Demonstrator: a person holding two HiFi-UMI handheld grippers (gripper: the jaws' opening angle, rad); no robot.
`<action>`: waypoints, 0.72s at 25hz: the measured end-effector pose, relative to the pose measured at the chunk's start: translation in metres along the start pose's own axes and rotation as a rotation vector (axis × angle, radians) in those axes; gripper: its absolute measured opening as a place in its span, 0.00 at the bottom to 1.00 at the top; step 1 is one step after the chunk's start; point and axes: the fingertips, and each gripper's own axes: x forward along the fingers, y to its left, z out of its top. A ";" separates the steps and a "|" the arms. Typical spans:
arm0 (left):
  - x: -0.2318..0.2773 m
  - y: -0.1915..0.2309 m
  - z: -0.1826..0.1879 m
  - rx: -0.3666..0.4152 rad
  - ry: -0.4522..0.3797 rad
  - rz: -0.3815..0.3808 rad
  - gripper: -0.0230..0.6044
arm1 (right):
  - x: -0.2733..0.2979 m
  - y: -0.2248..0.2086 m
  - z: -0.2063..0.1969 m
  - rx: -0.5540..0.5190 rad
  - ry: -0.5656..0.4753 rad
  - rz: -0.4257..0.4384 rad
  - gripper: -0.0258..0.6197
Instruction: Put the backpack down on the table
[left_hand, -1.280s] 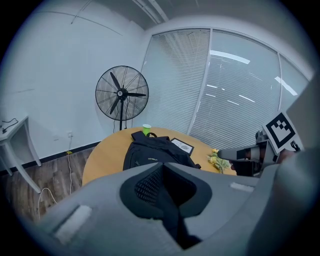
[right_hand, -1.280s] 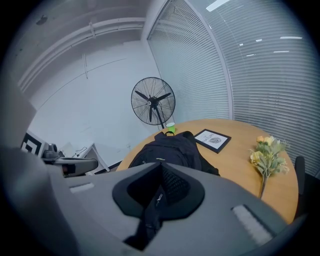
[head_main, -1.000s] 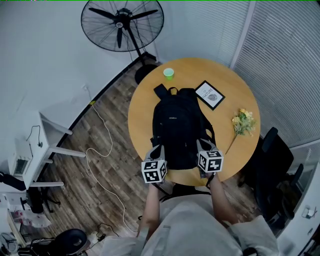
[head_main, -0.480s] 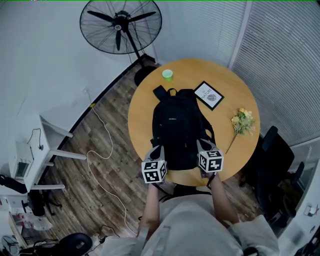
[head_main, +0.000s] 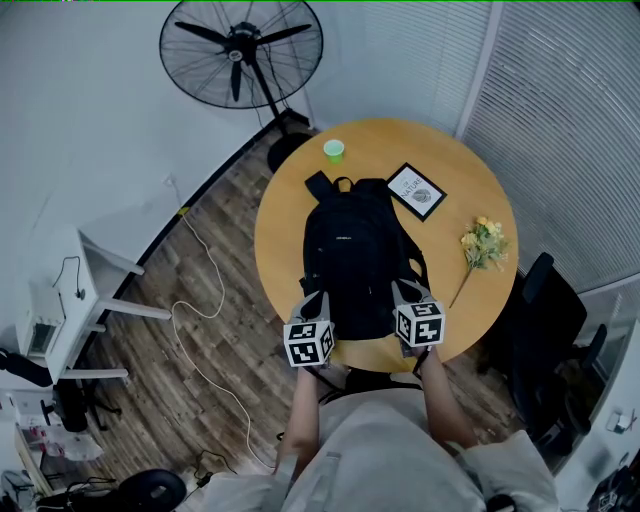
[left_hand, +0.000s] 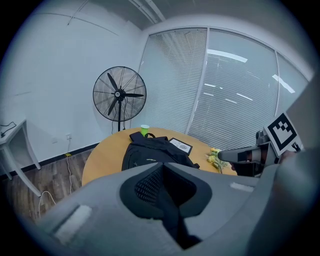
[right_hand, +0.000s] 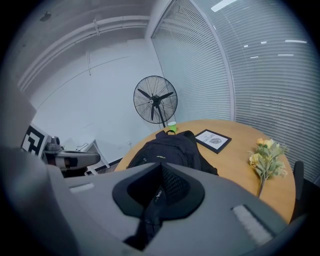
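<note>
Round table (head_main: 455, 160), backpack (head_main: 350, 250) flat at near edge; left gripper (head_main: 314, 300) and right gripper (head_main: 405, 292) both clenched on its fabric. Set-down looks done, next release both.

One round desk (head_main: 290, 230) carries four things: one black backpack (head_main: 352, 255), one green cup (head_main: 334, 151) at the far edge, one framed picture (head_main: 417, 190) and one bunch of yellow flowers (head_main: 484, 245) (the stems are too many and too small to count). There are two grippers, the left gripper (head_main: 313, 300) and the right gripper (head_main: 407, 296), each with one marker cube. On the floor stand one fan (head_main: 241, 50) and one black chair (head_main: 545, 300) at the right, and one white cable (head_main: 200, 300) lies at the left.
</note>
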 end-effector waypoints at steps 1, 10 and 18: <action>0.000 0.000 0.000 -0.001 -0.001 0.000 0.05 | 0.000 0.000 -0.001 0.000 0.001 0.000 0.04; -0.002 0.004 -0.005 -0.012 0.002 0.009 0.05 | -0.003 -0.001 -0.005 0.006 0.004 -0.004 0.04; -0.001 0.006 -0.008 -0.022 0.005 0.013 0.05 | -0.004 -0.002 -0.008 0.008 0.007 -0.006 0.04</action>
